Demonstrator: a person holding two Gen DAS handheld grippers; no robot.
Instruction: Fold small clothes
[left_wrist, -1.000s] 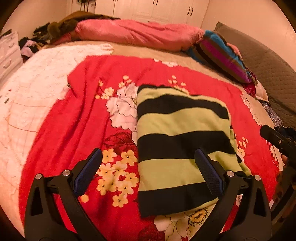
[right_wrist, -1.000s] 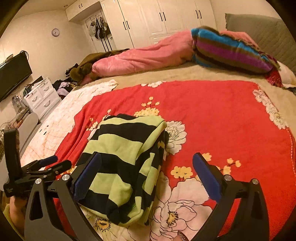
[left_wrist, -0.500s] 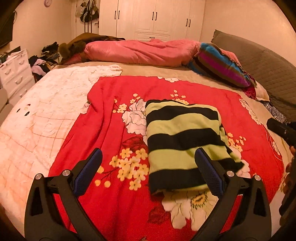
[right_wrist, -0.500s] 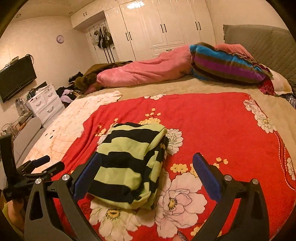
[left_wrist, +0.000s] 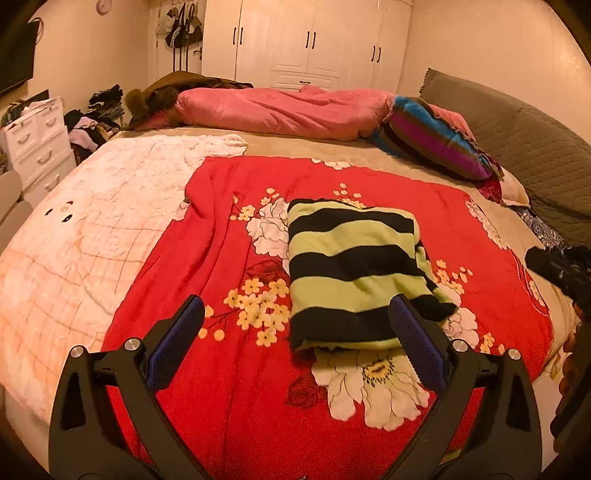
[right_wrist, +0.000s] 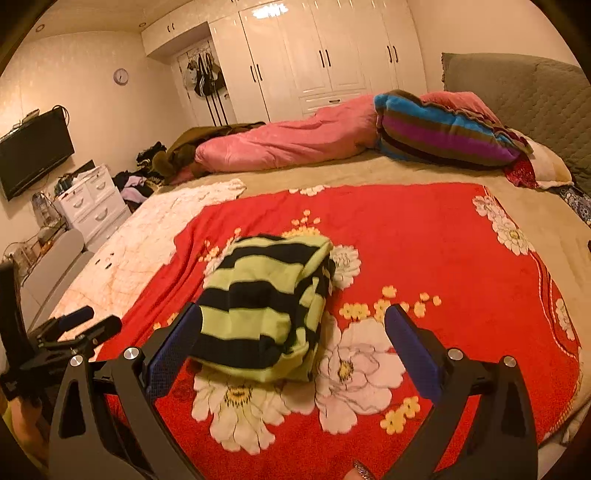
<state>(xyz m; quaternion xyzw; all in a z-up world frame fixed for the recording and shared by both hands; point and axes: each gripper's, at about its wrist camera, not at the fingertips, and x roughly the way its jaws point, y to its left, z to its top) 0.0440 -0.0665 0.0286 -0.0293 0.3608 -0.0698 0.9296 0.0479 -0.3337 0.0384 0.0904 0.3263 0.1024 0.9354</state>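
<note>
A small garment with green and black stripes (left_wrist: 351, 269) lies folded into a compact rectangle on a red flowered blanket (left_wrist: 229, 240). The right wrist view shows the same striped garment (right_wrist: 266, 306) as a thick folded bundle. My left gripper (left_wrist: 295, 332) hovers open above the blanket, just short of the garment's near edge, with nothing between its blue pads. My right gripper (right_wrist: 291, 336) is also open and holds nothing; its left pad overlaps the garment's near corner in the view. The left gripper (right_wrist: 85, 325) shows at the left edge of the right wrist view.
A pink duvet (left_wrist: 280, 110) and a striped pillow (left_wrist: 436, 136) lie at the far side of the bed. A white blanket (left_wrist: 85, 229) covers the left part. White drawers (right_wrist: 92, 206) and a clothes pile stand beside the bed; a wardrobe (right_wrist: 325, 55) lines the back wall.
Both grippers have drawn back and risen from the folded garment, which now looks smaller and farther away. Both stayed open; the garment has not moved.
</note>
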